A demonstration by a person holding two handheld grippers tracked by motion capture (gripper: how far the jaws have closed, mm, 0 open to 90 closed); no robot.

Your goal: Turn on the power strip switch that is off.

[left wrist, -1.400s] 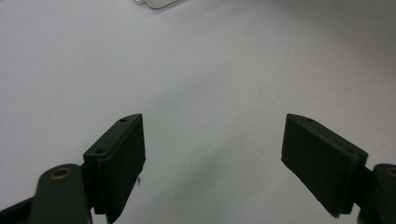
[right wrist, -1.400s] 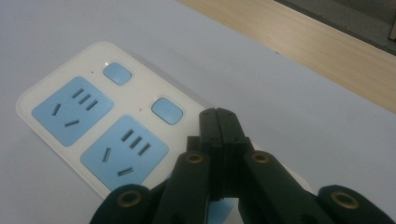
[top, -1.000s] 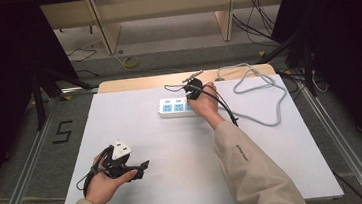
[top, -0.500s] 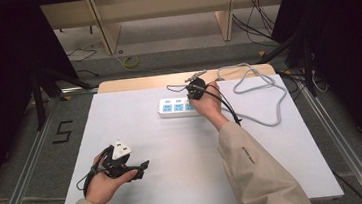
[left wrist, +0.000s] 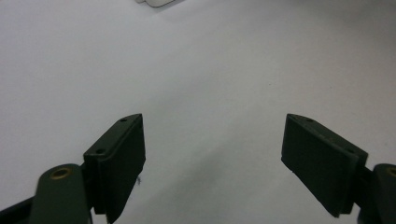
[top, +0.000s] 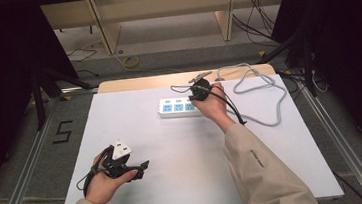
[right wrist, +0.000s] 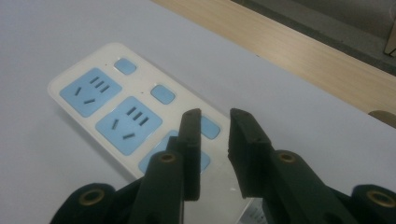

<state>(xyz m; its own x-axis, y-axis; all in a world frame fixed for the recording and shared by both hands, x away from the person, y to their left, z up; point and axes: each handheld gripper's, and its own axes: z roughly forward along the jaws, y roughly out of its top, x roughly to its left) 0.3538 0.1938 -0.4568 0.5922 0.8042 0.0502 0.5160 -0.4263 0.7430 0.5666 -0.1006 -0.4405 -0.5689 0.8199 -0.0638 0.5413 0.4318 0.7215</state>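
Since the earlier frames almost nothing shifts: both hands sit where they were, and the only change is the right gripper [right wrist: 212,114], whose jaws have just been opening, with nothing between them. We see them parted by a narrow gap, hovering over the power strip's third socket near its cord end.

Largest to smallest: the table [top: 173,148] has a white top with a bare wood strip along the far edge. The grey cord [top: 269,96] loops across the far right part of it and runs to the power strip [top: 178,107], which lies flat near the far edge, just left of the right hand [top: 214,106].

We see the left gripper [left wrist: 212,154] resting near the front left of the table, well apart from the strip, jaws spread wide and holding nothing.
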